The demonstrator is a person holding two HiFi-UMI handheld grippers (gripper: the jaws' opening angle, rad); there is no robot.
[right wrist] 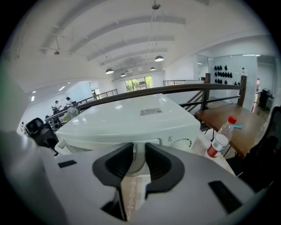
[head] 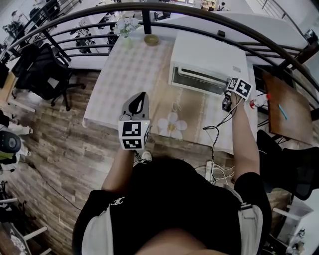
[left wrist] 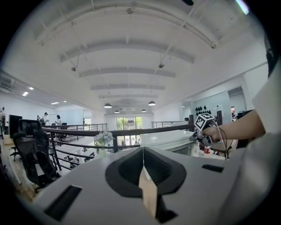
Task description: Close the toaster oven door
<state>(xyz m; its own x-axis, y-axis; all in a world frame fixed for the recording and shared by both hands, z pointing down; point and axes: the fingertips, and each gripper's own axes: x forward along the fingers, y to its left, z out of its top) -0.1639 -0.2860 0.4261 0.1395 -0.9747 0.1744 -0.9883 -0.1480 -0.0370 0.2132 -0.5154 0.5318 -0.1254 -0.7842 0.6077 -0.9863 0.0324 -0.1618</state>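
The white toaster oven (head: 209,60) stands at the back right of the table, its front facing me. Its door (head: 197,79) stands close to upright; whether it is fully shut I cannot tell. My right gripper (head: 232,90) is at the door's right end. In the right gripper view the right gripper (right wrist: 139,159) has its jaws a little apart around the pale door handle (right wrist: 139,151), which fills the gap. My left gripper (head: 141,95) hangs over the table's front left, away from the oven. In the left gripper view the left gripper (left wrist: 143,165) is shut with nothing in it.
The table (head: 124,74) wears a chequered cloth with a flower print. A vase of flowers (head: 125,27) and a small bowl (head: 151,39) stand at its back. A red-capped bottle (right wrist: 221,139) is right of the oven. A railing (head: 199,15) runs behind, and a cable (head: 217,127) hangs off the front edge.
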